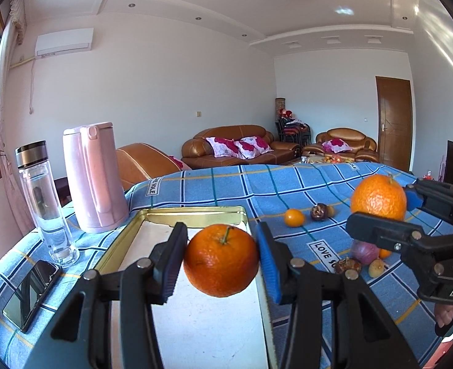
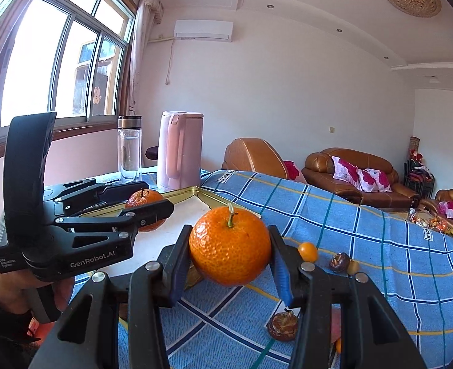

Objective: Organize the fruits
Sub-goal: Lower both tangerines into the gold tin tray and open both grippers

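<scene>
My left gripper (image 1: 220, 230) is shut on an orange with a green stem (image 1: 221, 264), held above the white floor of a gold-rimmed metal tray (image 1: 192, 210). At the right of that view, my right gripper (image 1: 383, 206) is shut on a second orange (image 1: 378, 193) above the blue checked cloth. In the right wrist view, the right gripper (image 2: 229, 233) clamps its orange (image 2: 230, 252) just right of the tray (image 2: 195, 189). The left gripper (image 2: 149, 198), in a person's hand, holds its orange (image 2: 140, 200) over the tray.
Small fruits lie on the cloth right of the tray: a kumquat (image 1: 294, 217), a brown fruit (image 1: 318, 212), a purple one (image 1: 364, 250) and others. A pink kettle (image 1: 94, 178), a glass bottle (image 1: 46, 203) and a phone (image 1: 31, 295) stand left of the tray.
</scene>
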